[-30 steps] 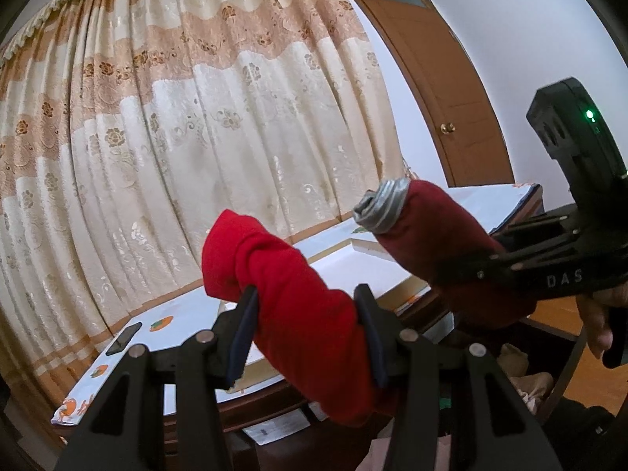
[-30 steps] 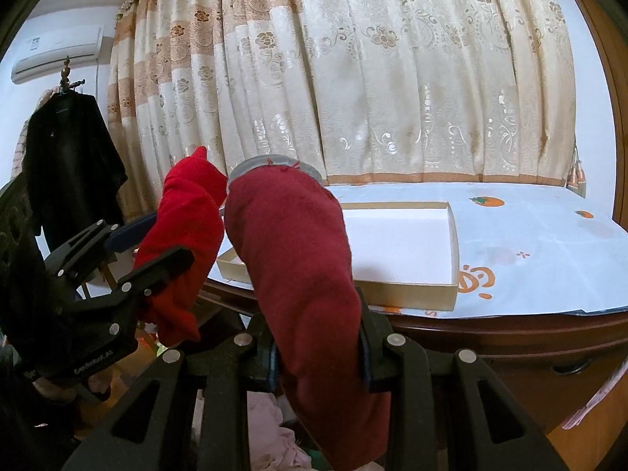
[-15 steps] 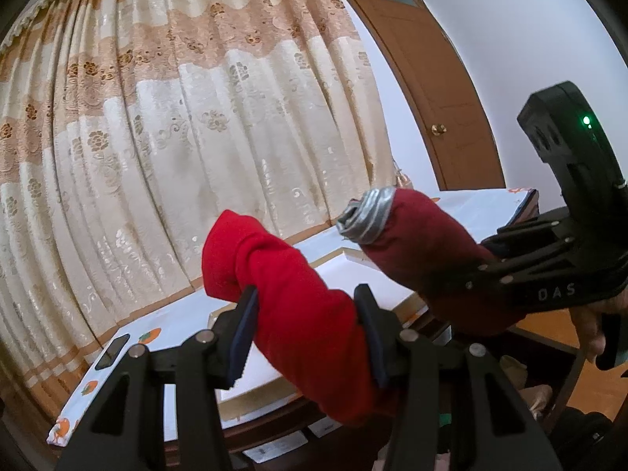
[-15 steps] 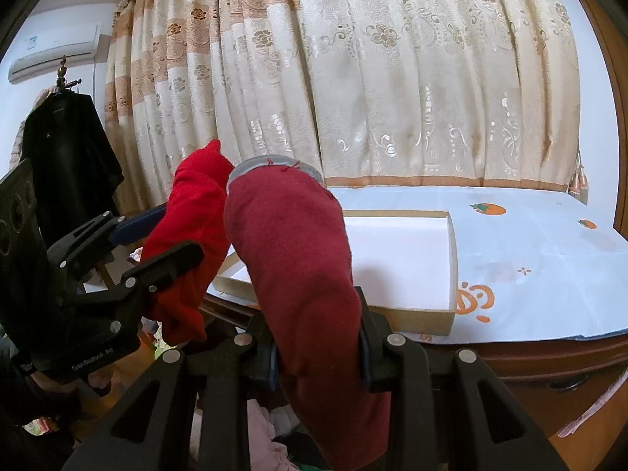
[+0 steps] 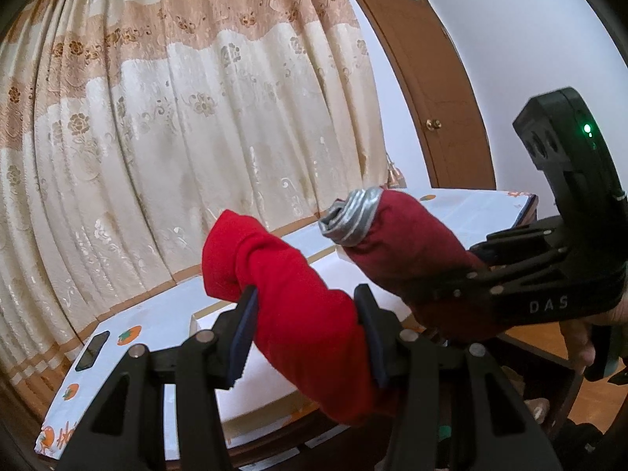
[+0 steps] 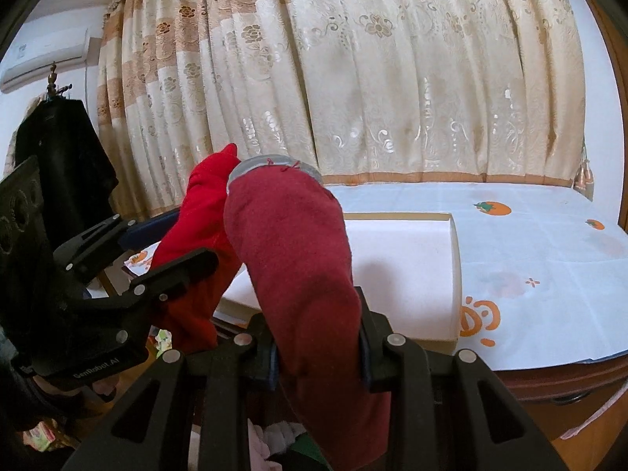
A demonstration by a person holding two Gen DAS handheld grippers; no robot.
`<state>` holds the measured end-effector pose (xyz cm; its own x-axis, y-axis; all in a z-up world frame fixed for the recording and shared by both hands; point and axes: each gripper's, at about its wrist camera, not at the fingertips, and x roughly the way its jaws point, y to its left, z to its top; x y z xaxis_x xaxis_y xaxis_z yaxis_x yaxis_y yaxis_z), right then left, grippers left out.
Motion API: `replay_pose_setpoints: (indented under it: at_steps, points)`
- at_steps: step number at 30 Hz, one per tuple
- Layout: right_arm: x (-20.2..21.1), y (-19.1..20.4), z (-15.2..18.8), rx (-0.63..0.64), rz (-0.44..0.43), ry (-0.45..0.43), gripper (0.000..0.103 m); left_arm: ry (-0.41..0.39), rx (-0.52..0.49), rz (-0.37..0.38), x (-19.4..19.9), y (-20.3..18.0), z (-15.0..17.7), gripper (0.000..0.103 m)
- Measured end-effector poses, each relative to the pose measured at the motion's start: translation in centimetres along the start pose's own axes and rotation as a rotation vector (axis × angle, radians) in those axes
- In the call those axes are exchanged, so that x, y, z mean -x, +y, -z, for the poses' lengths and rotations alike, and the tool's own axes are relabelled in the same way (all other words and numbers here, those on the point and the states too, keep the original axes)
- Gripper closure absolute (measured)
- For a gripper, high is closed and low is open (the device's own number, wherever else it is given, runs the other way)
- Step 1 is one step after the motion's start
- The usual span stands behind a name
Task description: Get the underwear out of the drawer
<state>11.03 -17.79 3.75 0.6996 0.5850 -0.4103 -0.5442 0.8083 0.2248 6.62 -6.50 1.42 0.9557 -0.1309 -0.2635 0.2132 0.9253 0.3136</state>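
Observation:
My left gripper [image 5: 308, 333] is shut on a rolled bright red underwear [image 5: 290, 298], held up in the air above the table edge. My right gripper [image 6: 318, 357] is shut on a rolled dark red underwear [image 6: 290, 259] with a grey waistband [image 5: 351, 216]. The two rolls sit side by side; the bright red one shows in the right wrist view [image 6: 200, 212] and the dark red one in the left wrist view [image 5: 408, 243]. The open drawer with more clothes [image 6: 271, 439] lies below, mostly hidden.
A table with a white cloth printed with orange fruit [image 6: 530, 243] holds a shallow white box [image 6: 412, 271]. A dark phone [image 5: 92, 349] lies at the table's left end. Cream curtains [image 5: 196, 117] hang behind; a wooden door [image 5: 428, 90] stands at right. A black coat [image 6: 66, 165] hangs at left.
Both grippers have risen a little and moved toward the table with their rolls still held. The box and table sit lower in both views.

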Motion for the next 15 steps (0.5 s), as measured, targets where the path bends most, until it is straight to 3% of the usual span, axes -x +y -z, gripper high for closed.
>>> replay_pose_setpoints:
  at_steps: [15]
  points:
    - [-3.3,-2.1,-2.4,-0.042,-0.002,0.051,0.071,0.050,0.006,0.046,-4.4,1.7,-2.3,0.055]
